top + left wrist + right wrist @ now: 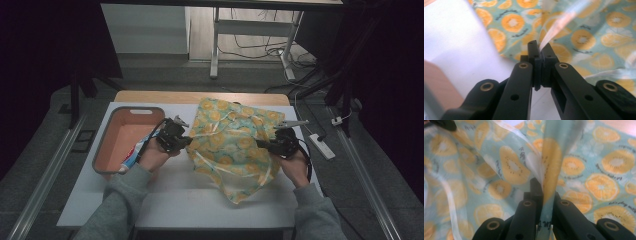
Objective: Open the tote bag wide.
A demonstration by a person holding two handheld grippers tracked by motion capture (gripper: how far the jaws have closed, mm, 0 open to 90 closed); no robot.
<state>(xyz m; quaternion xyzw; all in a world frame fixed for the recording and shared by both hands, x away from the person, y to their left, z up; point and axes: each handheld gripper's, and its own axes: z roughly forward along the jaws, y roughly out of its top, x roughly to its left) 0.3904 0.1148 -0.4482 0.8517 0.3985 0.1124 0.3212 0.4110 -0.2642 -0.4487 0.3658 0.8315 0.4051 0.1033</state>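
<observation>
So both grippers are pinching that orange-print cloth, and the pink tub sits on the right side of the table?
Not quite: the high view shows the pink tub at the table's left, beside the left gripper. Both it and the right gripper do pinch the orange-print cloth.

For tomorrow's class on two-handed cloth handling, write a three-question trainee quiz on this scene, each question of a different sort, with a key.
1. True or false: the left gripper has its jaws shut on the fruit-print cloth.
2. The pink basin lies on which side of the cloth in the high view? A left, B right.
3. What does the right gripper pinch?

Key: 1 true; 2 A; 3 a fold of the same cloth.
</observation>
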